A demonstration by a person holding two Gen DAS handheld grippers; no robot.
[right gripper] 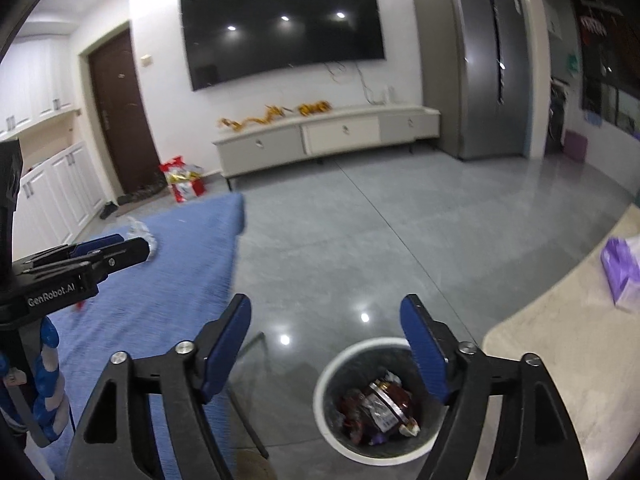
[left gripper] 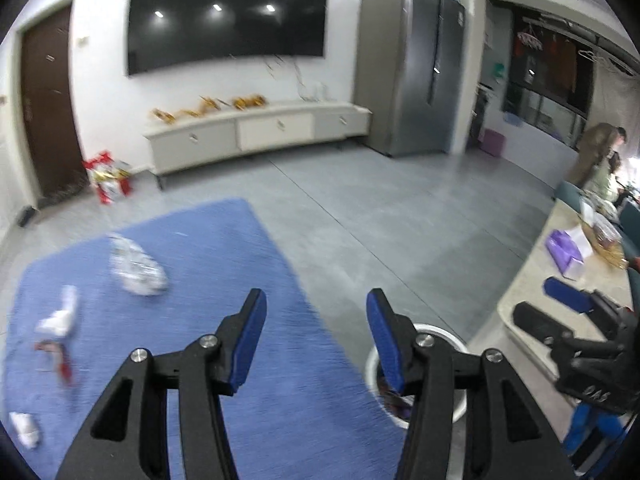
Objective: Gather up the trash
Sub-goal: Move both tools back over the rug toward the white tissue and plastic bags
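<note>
Wrappers [right gripper: 380,412] lie in the bin [right gripper: 326,376] under my right fingers [right gripper: 326,344], wide and empty. My left fingers [left gripper: 316,328], half open, hold nothing; next I should swing left toward the crumpled scraps [left gripper: 136,264] on the blue rug [left gripper: 224,248].

You see a big black TV [right gripper: 282,26] up top, a long white cabinet [right gripper: 326,130] under it, and a brown door [right gripper: 120,120] at left.

The trash bin [right gripper: 374,400] stands open-topped on bare grey floor [right gripper: 420,240]; blue rug [right gripper: 168,280] just left of it; beige table edge [right gripper: 560,340] crowds its right.
</note>
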